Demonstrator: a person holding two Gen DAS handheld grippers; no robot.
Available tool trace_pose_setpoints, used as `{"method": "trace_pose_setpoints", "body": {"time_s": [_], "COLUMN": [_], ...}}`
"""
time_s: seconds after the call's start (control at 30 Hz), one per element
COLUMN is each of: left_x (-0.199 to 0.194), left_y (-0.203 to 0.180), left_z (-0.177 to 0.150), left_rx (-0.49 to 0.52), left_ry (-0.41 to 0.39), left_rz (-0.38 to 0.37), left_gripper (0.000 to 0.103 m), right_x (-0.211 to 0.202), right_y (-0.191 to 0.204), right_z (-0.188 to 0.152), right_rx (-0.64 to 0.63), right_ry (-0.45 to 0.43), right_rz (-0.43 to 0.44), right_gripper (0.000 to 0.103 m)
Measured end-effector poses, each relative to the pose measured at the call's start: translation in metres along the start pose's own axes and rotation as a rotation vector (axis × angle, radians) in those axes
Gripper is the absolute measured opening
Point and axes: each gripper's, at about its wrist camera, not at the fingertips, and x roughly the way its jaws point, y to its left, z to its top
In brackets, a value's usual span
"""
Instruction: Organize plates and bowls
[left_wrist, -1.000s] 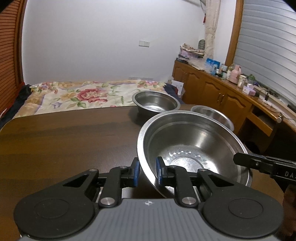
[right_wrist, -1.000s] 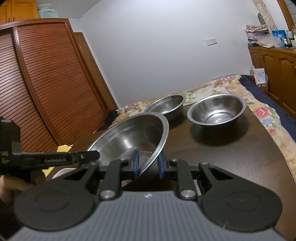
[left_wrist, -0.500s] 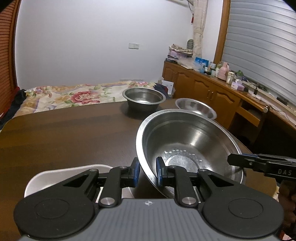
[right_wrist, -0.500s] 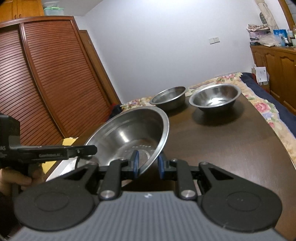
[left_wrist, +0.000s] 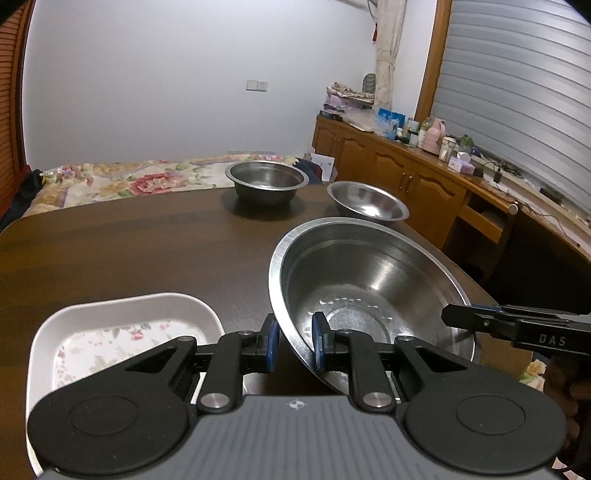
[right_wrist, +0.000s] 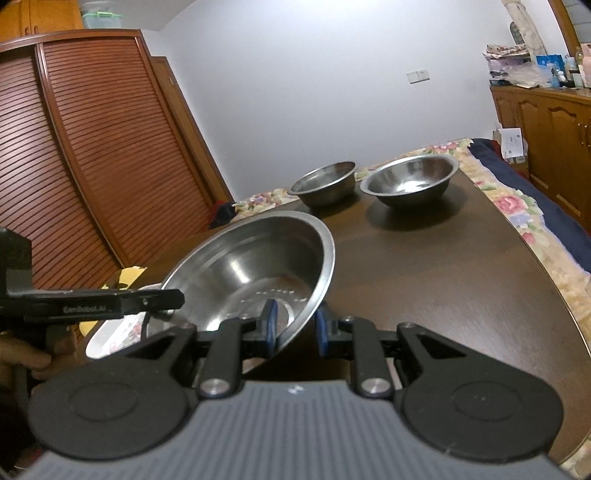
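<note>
A large steel bowl (left_wrist: 369, 291) hangs tilted above the dark wooden table (left_wrist: 129, 251), held at opposite rims by both grippers. My left gripper (left_wrist: 293, 345) is shut on its left rim, and my right gripper (right_wrist: 295, 332) is shut on its right rim (right_wrist: 325, 280). Each view shows the other gripper's finger at the far rim: the right one (left_wrist: 461, 317) and the left one (right_wrist: 173, 299). A white floral square plate (left_wrist: 122, 325) lies on the table below my left gripper, also in the right wrist view (right_wrist: 110, 334). Two smaller steel bowls (left_wrist: 266, 181) (left_wrist: 367, 203) stand apart at the far end.
A bed with a floral cover (left_wrist: 122, 181) lies beyond the table. Wooden cabinets with clutter on top (left_wrist: 424, 173) line the right wall, and a slatted wardrobe (right_wrist: 74, 155) stands on the left. A hand (right_wrist: 22, 354) holds the left gripper.
Both grippers drew back toward the near end with the large bowl. The two small bowls now sit farther off, and the white plate has come into view under the left gripper.
</note>
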Motion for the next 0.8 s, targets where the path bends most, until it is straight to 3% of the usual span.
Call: {"method": "trace_pose_setpoints", "body": {"time_s": [0.8], "left_x": [0.0042], "left_y": [-0.0005], "left_z": [-0.0032], "left_rx": [0.008], "left_ry": [0.008], "left_rz": [0.007], "left_gripper": [0.024], "right_x": [-0.0011], "right_y": [-0.0008], "right_z": [-0.0023], "right_rx": [-0.019], "right_ry": [-0.005], "right_rz": [-0.01], "right_gripper": [0.027]}}
